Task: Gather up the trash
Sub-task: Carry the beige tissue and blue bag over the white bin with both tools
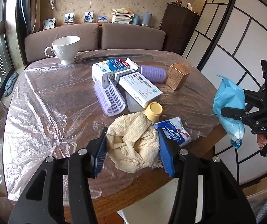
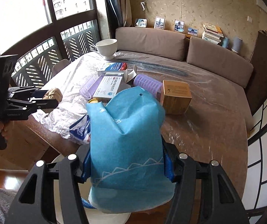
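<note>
My left gripper [image 1: 132, 149] is shut on a crumpled beige paper towel [image 1: 133, 141], held just above the near edge of the table. The right wrist view shows that wad [image 2: 54, 94] small at the left, pinched in the left gripper [image 2: 48, 99]. My right gripper [image 2: 126, 166] is shut on a light blue fabric bag [image 2: 127, 136], which fills the middle of its view. In the left wrist view the bag [image 1: 229, 102] hangs off the table's right edge in the right gripper [image 1: 224, 112]. A blue-and-white tissue packet [image 1: 174, 130] lies by the towel.
The round wooden table [image 1: 152, 184] wears a clear plastic sheet [image 1: 45, 102]. On it lie two white medicine boxes [image 1: 139, 89], two purple hair rollers [image 1: 111, 99], a small yellow cup [image 1: 153, 111], a brown box [image 1: 178, 75] and a white teacup [image 1: 66, 49]. A brown sofa [image 1: 96, 35] and a panelled screen [image 1: 241, 43] border it.
</note>
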Demonstrator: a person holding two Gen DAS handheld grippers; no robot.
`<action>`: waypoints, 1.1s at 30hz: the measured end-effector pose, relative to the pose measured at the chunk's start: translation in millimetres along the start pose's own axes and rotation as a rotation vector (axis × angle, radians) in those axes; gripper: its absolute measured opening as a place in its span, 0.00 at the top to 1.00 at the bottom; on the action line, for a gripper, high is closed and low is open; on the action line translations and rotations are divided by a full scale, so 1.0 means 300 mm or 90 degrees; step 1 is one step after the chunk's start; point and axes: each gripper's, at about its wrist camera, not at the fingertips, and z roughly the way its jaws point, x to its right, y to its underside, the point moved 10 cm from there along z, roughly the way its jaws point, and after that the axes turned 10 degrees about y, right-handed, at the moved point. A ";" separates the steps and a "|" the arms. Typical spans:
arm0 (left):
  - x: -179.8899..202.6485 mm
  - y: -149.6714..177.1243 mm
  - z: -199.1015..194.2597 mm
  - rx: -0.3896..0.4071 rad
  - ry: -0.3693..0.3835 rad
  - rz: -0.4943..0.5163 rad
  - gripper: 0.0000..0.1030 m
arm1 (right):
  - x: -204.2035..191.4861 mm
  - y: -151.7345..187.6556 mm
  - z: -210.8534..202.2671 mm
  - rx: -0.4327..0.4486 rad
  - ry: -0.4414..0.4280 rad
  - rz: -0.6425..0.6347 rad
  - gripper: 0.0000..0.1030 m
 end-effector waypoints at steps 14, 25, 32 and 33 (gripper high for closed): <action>0.146 0.191 0.012 -0.049 0.045 -0.009 0.50 | -0.130 0.239 -0.006 -0.082 -0.055 0.034 0.44; 0.216 0.341 0.084 -0.108 0.058 0.001 0.50 | -0.176 0.389 0.060 -0.135 -0.059 0.047 0.44; 0.226 0.415 0.131 -0.137 0.052 0.011 0.50 | -0.200 0.457 0.114 -0.162 -0.067 0.059 0.44; 0.224 0.424 0.138 -0.140 0.052 0.008 0.50 | -0.206 0.465 0.123 -0.164 -0.070 0.061 0.44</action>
